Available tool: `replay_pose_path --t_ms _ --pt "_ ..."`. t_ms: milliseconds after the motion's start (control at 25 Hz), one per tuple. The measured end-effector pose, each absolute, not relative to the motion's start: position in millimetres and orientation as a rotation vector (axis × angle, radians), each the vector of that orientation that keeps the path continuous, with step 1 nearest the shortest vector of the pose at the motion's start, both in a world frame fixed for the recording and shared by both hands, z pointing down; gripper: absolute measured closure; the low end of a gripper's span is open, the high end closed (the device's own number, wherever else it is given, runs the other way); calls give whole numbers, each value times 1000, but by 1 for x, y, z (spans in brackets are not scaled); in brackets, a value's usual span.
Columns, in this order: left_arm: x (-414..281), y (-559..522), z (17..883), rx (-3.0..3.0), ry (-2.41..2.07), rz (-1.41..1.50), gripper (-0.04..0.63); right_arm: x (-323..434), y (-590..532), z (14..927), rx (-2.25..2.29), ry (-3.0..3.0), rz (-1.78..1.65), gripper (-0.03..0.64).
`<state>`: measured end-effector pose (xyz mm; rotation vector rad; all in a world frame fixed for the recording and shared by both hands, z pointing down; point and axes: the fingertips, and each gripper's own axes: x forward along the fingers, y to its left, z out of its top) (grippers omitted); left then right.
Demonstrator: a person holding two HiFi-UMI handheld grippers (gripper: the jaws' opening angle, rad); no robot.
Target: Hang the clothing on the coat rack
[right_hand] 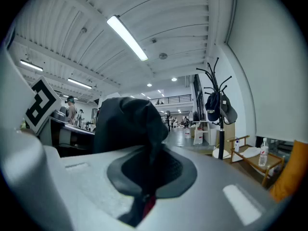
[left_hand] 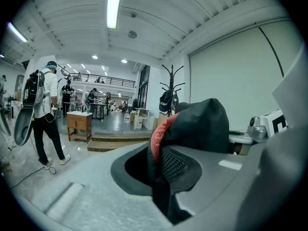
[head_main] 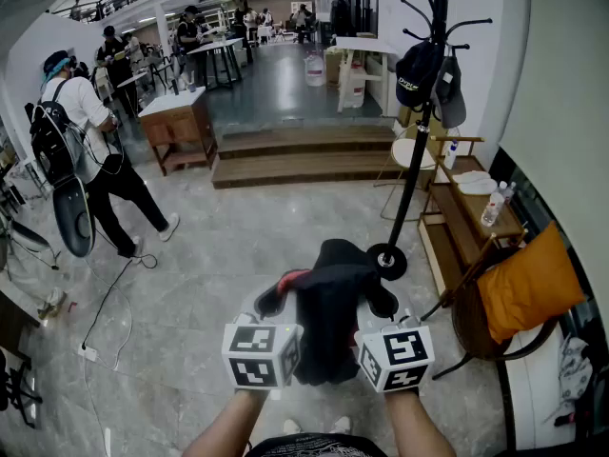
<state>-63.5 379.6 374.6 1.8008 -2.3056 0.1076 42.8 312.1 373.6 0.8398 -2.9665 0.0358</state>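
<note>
- my left claw (head_main: 274,298): grey moulded jaws clamped on a fold of the garment, with its red mesh edging pinched between the pads.
- garment (head_main: 328,327): soft black fabric, bunched and draped, slung between both claws low in front of me.
- my right claw (head_main: 383,303): jaws clamped on the garment's other side.
- floor (head_main: 238,246): polished grey stone, open ahead.
- coat rack (head_main: 416,150): slim black pole with a round base and curved hooks, two dark caps (head_main: 419,72) hung on it; ahead to the right, apart from the garment.

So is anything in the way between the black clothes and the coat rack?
No, nothing visible. There is only bare floor between the black garment and the coat rack. Two caps already hang on it, but its top hooks look free.
</note>
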Motion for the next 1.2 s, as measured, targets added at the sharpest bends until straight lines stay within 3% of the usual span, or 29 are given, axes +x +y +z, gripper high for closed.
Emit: replay_pose_path --t_ms 1200 --pt "-27 324 380 1745 -2345 106 568 74 255 371 739 -3019 20 603"
